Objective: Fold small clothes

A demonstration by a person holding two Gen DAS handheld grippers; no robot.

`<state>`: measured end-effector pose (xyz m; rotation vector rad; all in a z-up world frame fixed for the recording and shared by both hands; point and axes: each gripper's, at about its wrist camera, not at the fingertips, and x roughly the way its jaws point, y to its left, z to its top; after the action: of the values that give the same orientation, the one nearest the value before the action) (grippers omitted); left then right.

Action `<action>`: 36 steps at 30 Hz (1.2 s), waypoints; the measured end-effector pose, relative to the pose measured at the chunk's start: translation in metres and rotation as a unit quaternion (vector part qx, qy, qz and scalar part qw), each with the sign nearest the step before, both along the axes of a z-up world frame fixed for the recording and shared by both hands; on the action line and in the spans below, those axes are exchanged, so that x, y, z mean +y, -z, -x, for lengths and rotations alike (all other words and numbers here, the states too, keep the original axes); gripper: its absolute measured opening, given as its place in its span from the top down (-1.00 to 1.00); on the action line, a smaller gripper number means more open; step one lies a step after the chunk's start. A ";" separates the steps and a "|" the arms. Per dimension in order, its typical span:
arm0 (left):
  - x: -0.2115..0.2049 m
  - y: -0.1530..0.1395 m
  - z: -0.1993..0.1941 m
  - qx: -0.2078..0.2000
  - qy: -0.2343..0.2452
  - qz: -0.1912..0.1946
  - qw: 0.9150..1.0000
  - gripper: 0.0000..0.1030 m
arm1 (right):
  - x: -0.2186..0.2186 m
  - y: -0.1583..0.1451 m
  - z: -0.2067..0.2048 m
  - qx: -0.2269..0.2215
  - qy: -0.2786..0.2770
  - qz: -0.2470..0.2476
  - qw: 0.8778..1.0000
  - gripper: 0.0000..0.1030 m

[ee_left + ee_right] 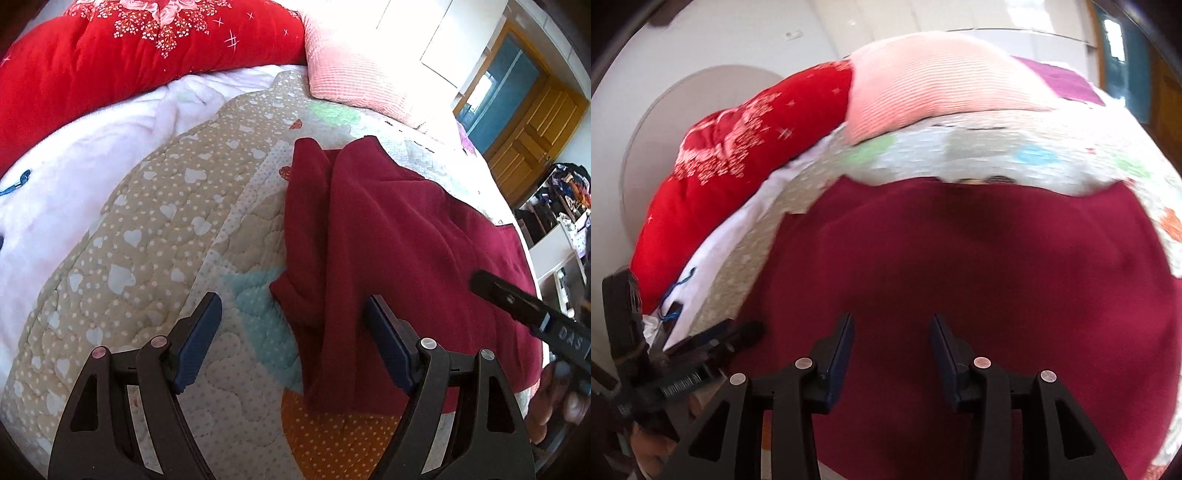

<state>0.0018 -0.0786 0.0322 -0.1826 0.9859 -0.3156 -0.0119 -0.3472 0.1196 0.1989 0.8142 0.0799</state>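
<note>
Two grippers sit over a bed that I see through their wrist cameras. Largest is the quilted patchwork bedspread [155, 229] with white hearts and dots on beige, plus mint, orange and green patches. Along its far edge lie a bright red floral padded quilt [110, 62] and a pink ribbed pillow [351, 74], with a white fleecy blanket [74, 177] between the red quilt and the bedspread. At far right a brown wooden door [532, 129] stands by a cluttered shelf.

On the bedspread lies the dark maroon knit garment [399, 251], spread mostly flat, with a folded strip bunched along its left edge. My left gripper [291, 339] has its blue-padded fingers [199, 336] spread wide and grasping nothing; that bunched left edge lies between them, the right pad at the cloth. My right gripper [892, 350] hovers over the garment's middle, fingers parted and empty. Each camera catches the other gripper at its edge.
</note>
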 end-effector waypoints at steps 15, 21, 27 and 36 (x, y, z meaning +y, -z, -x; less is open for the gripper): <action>0.019 0.000 0.009 0.005 -0.001 0.032 0.999 -0.56 | 0.057 -0.005 -0.056 0.024 -0.052 0.004 0.998 -0.02; 0.022 0.006 0.006 0.018 -0.004 0.065 0.998 -0.56 | 0.073 -0.009 -0.092 0.048 -0.060 0.002 0.997 -0.18; 0.010 0.008 0.004 0.016 0.010 0.071 0.997 -0.57 | 0.107 0.002 -0.134 0.104 -0.092 0.015 0.990 -0.28; 0.004 0.009 0.002 0.005 0.018 0.074 0.997 -0.70 | 0.129 0.025 -0.156 0.115 -0.110 0.106 0.982 -0.05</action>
<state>-0.0007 -0.0746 0.0230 -0.3004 0.9768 -0.4214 0.1441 -0.2181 0.0944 -0.0856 1.0666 0.1799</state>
